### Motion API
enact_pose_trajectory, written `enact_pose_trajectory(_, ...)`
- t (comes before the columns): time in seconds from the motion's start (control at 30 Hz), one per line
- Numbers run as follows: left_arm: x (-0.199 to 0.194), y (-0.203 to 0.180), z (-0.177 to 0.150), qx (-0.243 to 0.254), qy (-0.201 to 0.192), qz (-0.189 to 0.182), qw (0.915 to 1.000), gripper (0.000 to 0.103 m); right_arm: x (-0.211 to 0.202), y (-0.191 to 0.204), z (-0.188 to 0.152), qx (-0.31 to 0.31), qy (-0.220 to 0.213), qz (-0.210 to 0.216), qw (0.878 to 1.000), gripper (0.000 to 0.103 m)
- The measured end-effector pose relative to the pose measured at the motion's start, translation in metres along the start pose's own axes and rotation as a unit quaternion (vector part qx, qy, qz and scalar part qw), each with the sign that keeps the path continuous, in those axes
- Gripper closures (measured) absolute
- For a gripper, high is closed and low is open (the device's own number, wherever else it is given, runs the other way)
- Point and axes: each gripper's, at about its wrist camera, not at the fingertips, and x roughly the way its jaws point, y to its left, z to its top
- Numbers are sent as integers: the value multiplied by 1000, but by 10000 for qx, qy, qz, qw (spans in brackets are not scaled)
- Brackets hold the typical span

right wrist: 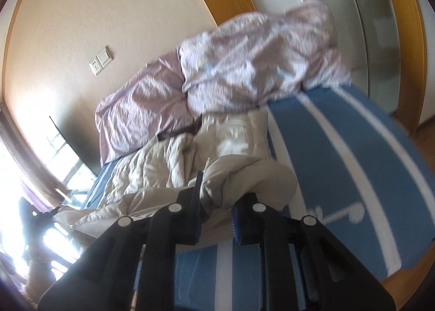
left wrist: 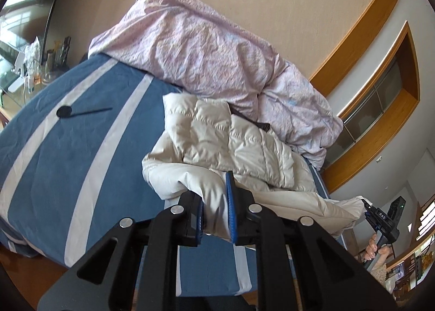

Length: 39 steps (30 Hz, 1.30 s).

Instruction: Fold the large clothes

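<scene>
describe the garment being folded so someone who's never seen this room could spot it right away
Start at the bed with the blue sheet crossed by white stripes. Against the wall lies a heaped, crumpled pale pink quilt; just in front of it is the cream quilted puffer jacket. Unlike the thin pink bedding, it is off-white, stitched into puffy panels, and pinched at its near edge by the left claw and the right claw.

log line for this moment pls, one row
left claw: shut on jacket hem | right claw: shut on jacket | jacket: cream, quilted, partly lifted off blue striped bed | pink duvet: heaped behind
</scene>
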Motion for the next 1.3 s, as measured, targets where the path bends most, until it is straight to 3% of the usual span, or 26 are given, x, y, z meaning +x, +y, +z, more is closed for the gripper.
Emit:
enact_pose_trajectory(0.37, 18, -22, 69, 194, -589, 214, 9978, 90, 22, 55, 58, -864, -1001, -698, 9888, 85)
enact_pose_trajectory(0.63, 59, -42, 130, 356, -873, 636, 9935, 90, 78, 92, 101, -1500, -1446, -1538, 9659, 85)
enact_pose_trajectory(1.0, 155, -50, 174, 626, -846, 1525, 9827, 90, 193, 89, 145, -1591, -938, -2443, 9519, 85)
enact_pose_trajectory(1.3, 222, -33, 180, 595, -592, 1927, 9777, 90, 282, 67, 148, -1301, -266, -2875, 9485, 85)
